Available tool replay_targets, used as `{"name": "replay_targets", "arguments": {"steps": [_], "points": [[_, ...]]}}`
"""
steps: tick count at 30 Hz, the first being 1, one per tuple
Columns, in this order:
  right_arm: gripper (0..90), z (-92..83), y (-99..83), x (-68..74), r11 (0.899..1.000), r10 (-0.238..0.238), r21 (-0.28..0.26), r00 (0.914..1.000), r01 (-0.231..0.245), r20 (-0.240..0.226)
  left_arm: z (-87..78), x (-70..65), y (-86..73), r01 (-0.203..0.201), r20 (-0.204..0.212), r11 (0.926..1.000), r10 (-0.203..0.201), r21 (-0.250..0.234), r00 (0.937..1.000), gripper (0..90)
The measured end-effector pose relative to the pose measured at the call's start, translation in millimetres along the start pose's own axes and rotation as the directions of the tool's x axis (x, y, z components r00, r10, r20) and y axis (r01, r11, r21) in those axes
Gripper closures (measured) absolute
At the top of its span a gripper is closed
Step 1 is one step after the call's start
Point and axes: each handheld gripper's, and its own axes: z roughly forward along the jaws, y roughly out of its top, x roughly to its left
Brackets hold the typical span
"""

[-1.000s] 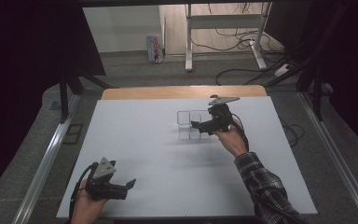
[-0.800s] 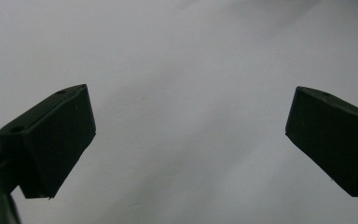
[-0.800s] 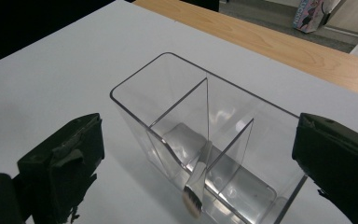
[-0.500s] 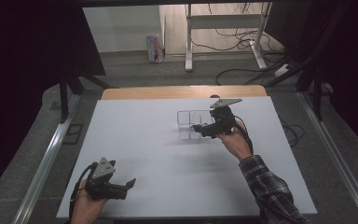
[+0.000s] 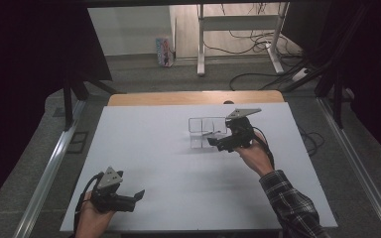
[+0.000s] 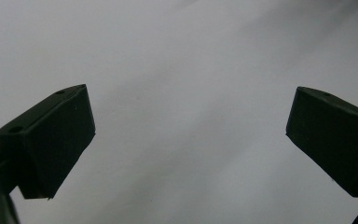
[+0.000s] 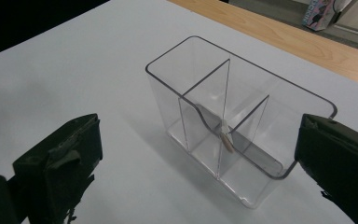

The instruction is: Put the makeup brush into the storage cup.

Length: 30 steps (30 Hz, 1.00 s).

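Note:
A clear plastic organiser box (image 5: 204,131) with three compartments stands upright on the white table (image 5: 178,163), right of centre. In the right gripper view the box (image 7: 200,79) sits just ahead of the jaws, and a small beige stick (image 7: 227,142) leans against an inner divider. My right gripper (image 5: 217,142) is at the box's near right side, open wide and holding nothing (image 7: 198,163). My left gripper (image 5: 135,198) rests near the table's front left corner. It is open over bare white surface (image 6: 189,135).
A wooden strip (image 5: 193,97) runs along the table's far edge. Metal rails (image 5: 47,173) flank both sides of the table. Beyond it are a desk frame (image 5: 238,29), floor cables (image 5: 258,39) and a small printed carton (image 5: 163,51).
My right gripper has drawn back slightly from the box, toward the near right. The left gripper has barely moved.

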Motion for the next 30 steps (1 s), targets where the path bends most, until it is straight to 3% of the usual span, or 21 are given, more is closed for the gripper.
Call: {"name": "replay_targets", "arguments": {"steps": [4,14,21,30], "points": [[0.3,-4.3,-4.7,1.1,0.999,0.024,0.020,0.9996,-0.025,0.017,-0.2,0.3,0.0,0.002,0.001,1.0000,-0.002,-0.003,1.0000,1.3],[0.3,-10.0,-14.7,4.4,0.999,0.022,0.031,0.9997,-0.022,0.013,0.5,-0.5,0.1,0.005,-0.004,1.0000,-0.005,-0.001,1.0000,1.2],[0.4,-11.6,-27.8,2.1,0.997,0.046,0.054,0.9989,-0.046,0.002,0.3,-0.5,0.1,0.001,-0.006,1.0000,-0.001,-0.001,1.0000,1.1],[0.1,-11.9,-35.1,5.1,0.997,0.034,0.065,0.9994,-0.034,-0.002,-0.1,-0.4,-0.1,-0.001,-0.008,1.0000,0.001,-0.002,1.0000,1.1]]}}
